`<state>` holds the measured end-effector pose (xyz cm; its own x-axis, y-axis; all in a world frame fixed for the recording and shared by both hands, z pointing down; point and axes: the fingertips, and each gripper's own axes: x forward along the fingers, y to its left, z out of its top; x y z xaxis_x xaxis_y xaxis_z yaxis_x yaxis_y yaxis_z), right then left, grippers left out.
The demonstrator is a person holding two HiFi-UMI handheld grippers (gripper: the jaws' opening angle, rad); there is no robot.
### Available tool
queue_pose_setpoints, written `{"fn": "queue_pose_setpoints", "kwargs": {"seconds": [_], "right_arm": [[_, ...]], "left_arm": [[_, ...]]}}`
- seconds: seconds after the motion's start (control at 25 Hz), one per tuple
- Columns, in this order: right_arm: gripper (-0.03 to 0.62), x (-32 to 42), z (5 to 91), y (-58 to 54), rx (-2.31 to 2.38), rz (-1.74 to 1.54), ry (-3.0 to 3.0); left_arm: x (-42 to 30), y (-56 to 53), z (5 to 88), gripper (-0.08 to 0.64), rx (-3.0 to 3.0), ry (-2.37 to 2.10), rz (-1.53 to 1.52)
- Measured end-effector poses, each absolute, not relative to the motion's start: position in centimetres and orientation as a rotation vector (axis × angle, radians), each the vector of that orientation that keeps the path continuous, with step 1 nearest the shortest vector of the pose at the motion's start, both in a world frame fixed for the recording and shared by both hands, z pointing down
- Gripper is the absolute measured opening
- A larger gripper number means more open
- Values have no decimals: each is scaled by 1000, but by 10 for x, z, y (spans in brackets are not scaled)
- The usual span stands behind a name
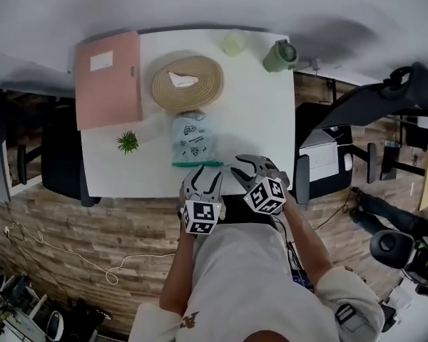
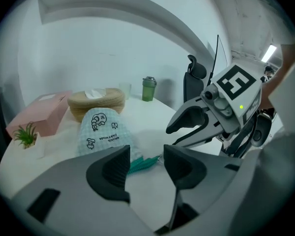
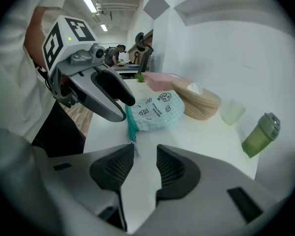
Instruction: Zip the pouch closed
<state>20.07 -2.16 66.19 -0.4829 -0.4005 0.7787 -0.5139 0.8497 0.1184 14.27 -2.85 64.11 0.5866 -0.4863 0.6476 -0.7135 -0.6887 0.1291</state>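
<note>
My left tool [image 2: 146, 157] and right tool [image 3: 145, 156] stand partly open, empty, just short of the pouch [image 1: 192, 140], which lies mid-tabletop [image 1: 260, 120]. I'd pin its ribbed teal zip edge [image 2: 143, 164] with the left and pinch the small metal pull [image 3: 134, 145] with the right. The soft, checked fabric may slide or bunch.

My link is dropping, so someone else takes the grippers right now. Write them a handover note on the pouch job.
Left gripper: open, fingers apart, nothing held, aimed at the green zip edge of the pouch.
Right gripper: open, empty, the zip pull just ahead of its fingers.
The pouch lies on the white table, zip edge towards you.
Done: nothing gripped yet.
Left: steady the pouch, grip the pull, draw it along the zip.
</note>
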Motion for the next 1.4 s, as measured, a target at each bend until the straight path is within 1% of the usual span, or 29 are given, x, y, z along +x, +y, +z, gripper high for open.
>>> {"fn": "queue_pose_setpoints", "kwargs": {"seconds": [0.32,0.44,0.64,0.72,0.76,0.8,1.24,1.4], "right_arm": [[129,192,678,-17,445,44,-2173],[122,187,684,-17,387,12,-2177],[93,183,693,-15,307,-16,-2164],[59,183,697,-15,290,-19,-2159],[17,183,697,-16,286,-17,-2161],[11,182,697,-16,284,-10,-2167],[5,175,683,-14,311,138,-2269],[5,175,681,-13,322,184,-2290]], "left_arm": [[154,-14,663,179,2324,-1062,837],[155,-11,671,175,2290,-1082,838],[158,-4,681,175,2251,-1091,843],[160,-1,685,173,2235,-1093,841],[160,1,687,172,2228,-1095,840],[161,2,689,170,2223,-1097,840],[165,-3,693,152,2189,-1124,819],[165,-6,693,112,2193,-1148,829]]}}
